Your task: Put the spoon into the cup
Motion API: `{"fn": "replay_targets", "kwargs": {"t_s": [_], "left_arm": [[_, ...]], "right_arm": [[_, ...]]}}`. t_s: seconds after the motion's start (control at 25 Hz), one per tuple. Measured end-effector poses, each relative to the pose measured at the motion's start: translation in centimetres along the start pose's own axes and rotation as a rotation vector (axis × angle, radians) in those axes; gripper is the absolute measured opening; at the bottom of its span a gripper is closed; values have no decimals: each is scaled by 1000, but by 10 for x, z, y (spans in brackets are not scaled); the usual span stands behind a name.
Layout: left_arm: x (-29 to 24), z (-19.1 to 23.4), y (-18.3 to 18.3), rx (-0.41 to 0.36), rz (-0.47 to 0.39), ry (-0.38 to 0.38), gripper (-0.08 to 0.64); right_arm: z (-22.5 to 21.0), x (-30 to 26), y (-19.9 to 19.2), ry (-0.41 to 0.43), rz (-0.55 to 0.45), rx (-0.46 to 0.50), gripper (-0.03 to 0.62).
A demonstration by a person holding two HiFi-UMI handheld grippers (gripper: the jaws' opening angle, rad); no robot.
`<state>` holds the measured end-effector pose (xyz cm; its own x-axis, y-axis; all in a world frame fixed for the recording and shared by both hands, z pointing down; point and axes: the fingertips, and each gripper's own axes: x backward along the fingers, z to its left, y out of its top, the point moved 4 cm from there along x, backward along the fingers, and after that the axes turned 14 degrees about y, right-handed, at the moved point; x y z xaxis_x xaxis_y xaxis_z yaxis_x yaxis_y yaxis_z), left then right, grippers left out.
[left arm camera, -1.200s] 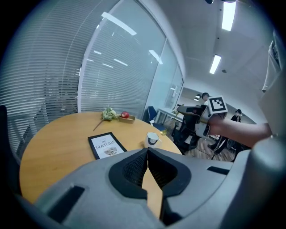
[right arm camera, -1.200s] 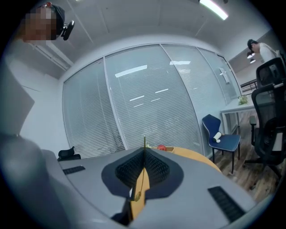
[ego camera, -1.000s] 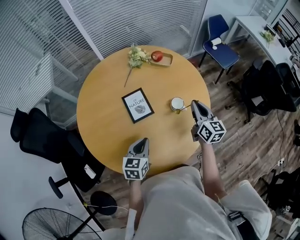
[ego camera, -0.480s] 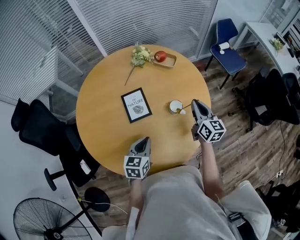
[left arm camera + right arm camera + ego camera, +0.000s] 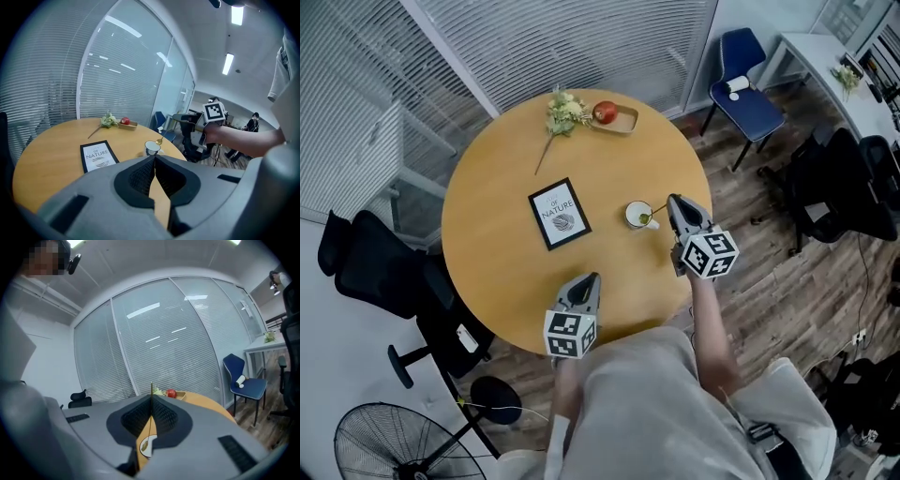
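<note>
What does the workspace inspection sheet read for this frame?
Surface: round wooden table, bare wood between items.
Job's things: white cup right of centre; spoon, bowl end at the cup's rim, handle held.
Clutter: framed print; flower sprig; tray with an apple at the far edge.
Grippers: right claw shut on the spoon; left claw shut, empty, over the near edge.
Cables: nothing seen on the table.
Surroundings: blue chair, black office chair, floor fan, blinds.

counter (image 5: 487, 244) was a warm tan wood, cup (image 5: 637, 215) white, spoon (image 5: 656, 212) kinda gold, apple (image 5: 605, 112) red, picture frame (image 5: 559, 213) black round white print, chair (image 5: 759, 105) blue
</note>
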<state>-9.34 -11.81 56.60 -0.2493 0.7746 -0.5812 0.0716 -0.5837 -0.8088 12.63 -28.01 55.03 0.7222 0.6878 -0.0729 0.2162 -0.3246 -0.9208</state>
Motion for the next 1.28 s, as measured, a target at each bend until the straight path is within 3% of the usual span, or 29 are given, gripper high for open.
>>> {"fn": "replay_targets", "kwargs": {"t_s": [0.4,1.28], "left_arm": [[-6,-1,-2,4,12,4,9],[-12,11,-11,14,53,19,9]], "right_arm": [[2,-22,-14,22,91,70,-2],[1,-40,-59,23,178,32,3]]}}
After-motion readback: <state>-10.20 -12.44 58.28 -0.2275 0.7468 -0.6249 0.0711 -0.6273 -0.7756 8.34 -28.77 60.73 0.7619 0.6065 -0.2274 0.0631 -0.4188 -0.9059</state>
